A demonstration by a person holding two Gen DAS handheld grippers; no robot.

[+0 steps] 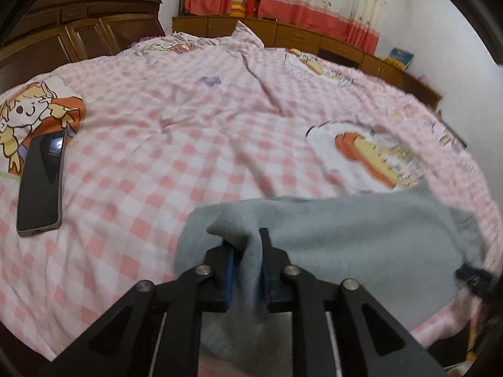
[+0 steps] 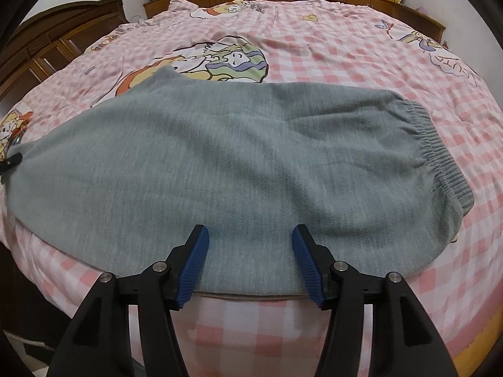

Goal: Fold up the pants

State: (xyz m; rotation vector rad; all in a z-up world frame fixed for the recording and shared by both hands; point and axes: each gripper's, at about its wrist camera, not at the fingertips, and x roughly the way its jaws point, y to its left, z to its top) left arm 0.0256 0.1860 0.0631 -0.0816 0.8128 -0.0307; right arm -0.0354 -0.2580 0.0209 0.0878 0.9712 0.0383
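Grey fleece pants (image 2: 239,157) lie across the near edge of the bed, folded lengthwise, with the ribbed waistband (image 2: 440,150) at the right. In the left wrist view my left gripper (image 1: 246,245) is shut on a bunched fold of the pants (image 1: 361,245) at their leg end; grey cloth fills the gap between the blue pads. My right gripper (image 2: 250,238) stands open over the pants' near edge, its blue pads (image 2: 196,264) resting on the cloth on either side, not pinching it. At the left edge of the right wrist view, a dark tip of the left gripper (image 2: 12,160) shows.
The bed carries a pink checked cover (image 1: 176,144) with cartoon prints. A black phone (image 1: 41,182) lies on it to the left of the pants. A dark wooden wardrobe (image 1: 78,31) and low cabinets (image 1: 314,37) line the far walls under curtains.
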